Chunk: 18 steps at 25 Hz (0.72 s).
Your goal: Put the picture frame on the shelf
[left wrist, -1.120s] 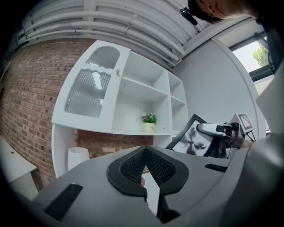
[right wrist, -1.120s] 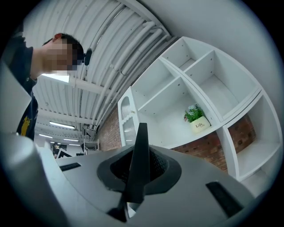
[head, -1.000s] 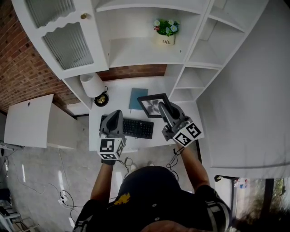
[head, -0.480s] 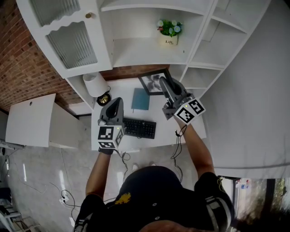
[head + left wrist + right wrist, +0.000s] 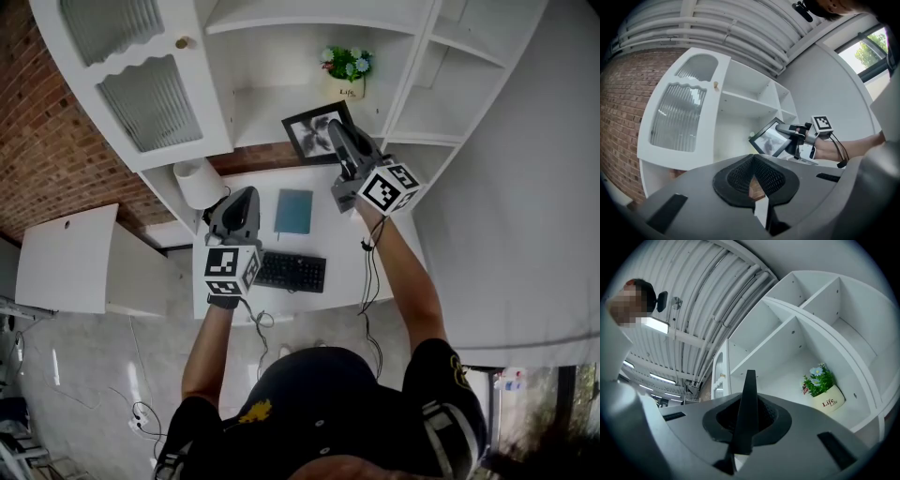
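- The white surface (image 5: 339, 246) carries a black keyboard (image 5: 292, 271), a teal book (image 5: 293, 211) and a white-shaded lamp (image 5: 194, 182).
- The white shelf (image 5: 272, 117) holds a potted plant (image 5: 348, 73) toward its right end.

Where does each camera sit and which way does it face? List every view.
Head view: on the person's head, looking steeply down on desk, keyboard and shelves; both forearms, left gripper and right gripper show.
Left gripper view: on the left gripper, facing the shelves; its own empty jaws show.
Right gripper view: on the right gripper, tilted up at the flower pot; its jaws clamp the picture frame edge-on.
Shared: head and left gripper views both show the right gripper holding that frame.
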Each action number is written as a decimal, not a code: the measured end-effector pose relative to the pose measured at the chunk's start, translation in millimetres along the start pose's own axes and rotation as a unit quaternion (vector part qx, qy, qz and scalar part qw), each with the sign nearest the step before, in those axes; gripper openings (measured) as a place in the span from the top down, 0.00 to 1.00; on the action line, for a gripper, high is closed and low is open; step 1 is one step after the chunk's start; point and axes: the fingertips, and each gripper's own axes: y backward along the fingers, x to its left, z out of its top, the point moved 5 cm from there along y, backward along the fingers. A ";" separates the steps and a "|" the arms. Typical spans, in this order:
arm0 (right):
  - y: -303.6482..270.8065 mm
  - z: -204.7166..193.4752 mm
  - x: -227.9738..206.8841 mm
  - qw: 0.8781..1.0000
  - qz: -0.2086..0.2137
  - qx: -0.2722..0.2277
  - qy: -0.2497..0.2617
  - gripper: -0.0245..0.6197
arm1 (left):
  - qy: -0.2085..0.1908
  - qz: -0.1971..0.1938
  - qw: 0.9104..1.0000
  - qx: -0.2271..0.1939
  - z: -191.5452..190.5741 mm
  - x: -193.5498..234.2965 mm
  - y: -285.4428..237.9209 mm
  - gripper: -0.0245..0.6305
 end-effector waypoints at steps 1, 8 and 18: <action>-6.2 0.5 -1.2 1.000 0.002 -0.001 0.000 0.92 | 0.001 -0.001 1.000 0.001 -1.0 -0.2 -0.4 0.93; -52.6 5.1 -14.4 1.000 0.006 0.006 0.011 0.92 | 0.008 -0.008 1.000 0.005 -2.3 5.1 -10.1 0.93; -114.3 -14.4 -25.2 0.999 0.022 0.041 0.025 0.92 | 0.011 -0.008 1.000 0.003 -3.1 14.9 -20.0 0.93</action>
